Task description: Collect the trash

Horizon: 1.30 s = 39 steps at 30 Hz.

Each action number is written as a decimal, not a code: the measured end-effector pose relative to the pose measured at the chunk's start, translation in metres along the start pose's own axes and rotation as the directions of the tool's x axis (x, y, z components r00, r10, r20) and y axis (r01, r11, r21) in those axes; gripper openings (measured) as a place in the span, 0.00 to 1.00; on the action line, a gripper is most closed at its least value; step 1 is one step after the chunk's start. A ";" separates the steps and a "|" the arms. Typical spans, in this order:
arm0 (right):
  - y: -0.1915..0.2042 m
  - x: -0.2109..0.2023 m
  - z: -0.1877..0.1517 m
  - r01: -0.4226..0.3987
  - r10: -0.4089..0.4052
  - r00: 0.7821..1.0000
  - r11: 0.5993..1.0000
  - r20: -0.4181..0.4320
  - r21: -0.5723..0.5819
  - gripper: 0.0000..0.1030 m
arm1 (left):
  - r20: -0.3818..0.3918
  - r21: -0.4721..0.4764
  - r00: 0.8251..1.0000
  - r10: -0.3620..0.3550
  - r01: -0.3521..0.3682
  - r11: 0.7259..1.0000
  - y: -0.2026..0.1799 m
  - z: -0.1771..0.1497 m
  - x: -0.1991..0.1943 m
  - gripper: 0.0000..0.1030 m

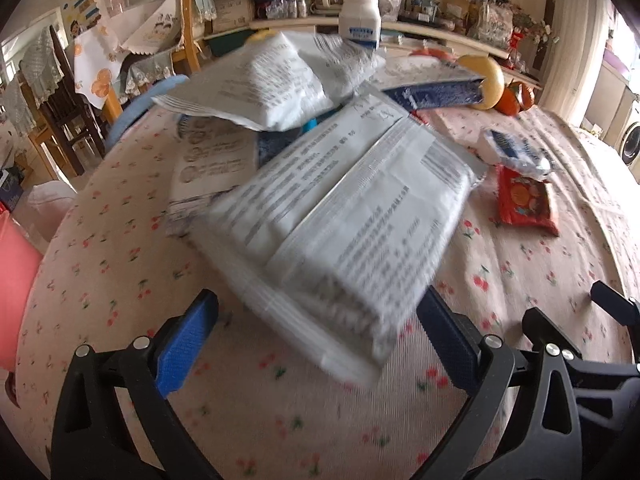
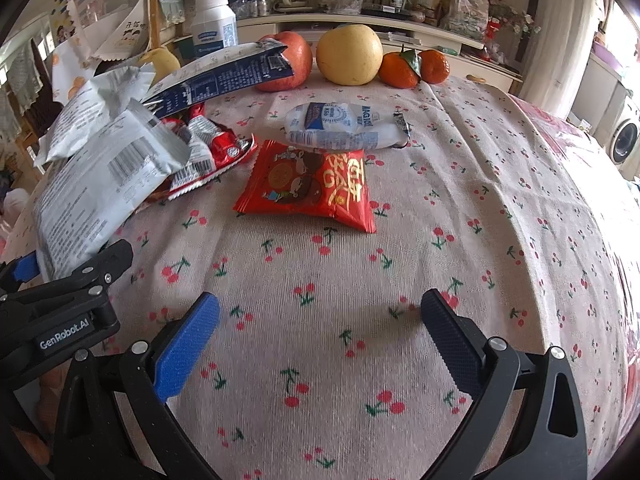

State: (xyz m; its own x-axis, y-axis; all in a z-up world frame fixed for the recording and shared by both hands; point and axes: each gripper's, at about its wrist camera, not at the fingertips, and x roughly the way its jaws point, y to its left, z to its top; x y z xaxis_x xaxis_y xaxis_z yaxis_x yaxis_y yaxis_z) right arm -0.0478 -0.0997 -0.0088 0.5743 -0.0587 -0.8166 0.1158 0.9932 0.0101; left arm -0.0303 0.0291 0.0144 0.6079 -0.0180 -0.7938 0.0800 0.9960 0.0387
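My left fingers (image 1: 316, 340) gape empty; the white packet (image 1: 340, 216) lies dead ahead, long axis running away rightward. Right fingers (image 2: 320, 336) spread empty, red wrapper (image 2: 308, 184) farther off on the worktop (image 2: 500, 208).

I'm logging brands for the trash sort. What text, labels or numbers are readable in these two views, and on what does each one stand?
"GenRobot.AI": white print on the black body of the left gripper, seen in the right wrist view.
Red snack packet: large gold characters, too stylised to read.
White and blue wrapper: upside down, unreadable.
White pouch: blurred print.
White bottle, dark blue bag: too small.
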 end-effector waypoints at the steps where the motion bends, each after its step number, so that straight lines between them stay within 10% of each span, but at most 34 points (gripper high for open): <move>1: 0.000 -0.002 -0.003 0.002 -0.002 1.000 1.000 0.001 -0.001 0.96 | 0.018 0.000 1.000 -0.005 0.005 1.000 0.002 -0.003 -0.009 0.97; 22: 0.029 -0.157 -0.045 0.059 -0.038 0.943 0.997 0.331 -0.055 0.96 | 0.355 -0.020 0.935 0.024 -0.018 1.000 0.058 -0.025 -0.189 0.97; 39: 0.046 -0.248 -0.065 0.049 -0.029 0.905 0.998 0.424 -0.037 0.96 | 0.497 -0.062 0.866 0.060 -0.034 0.998 0.086 -0.042 -0.259 0.97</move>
State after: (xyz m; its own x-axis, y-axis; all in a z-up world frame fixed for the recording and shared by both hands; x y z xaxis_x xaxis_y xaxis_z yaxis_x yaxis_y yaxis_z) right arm -0.2376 -0.0333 0.1563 0.8600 -0.1243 -0.4950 0.1140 0.9922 -0.0511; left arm -0.2139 0.1233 0.1974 0.9235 0.0010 -0.3836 0.0105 0.9996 0.0281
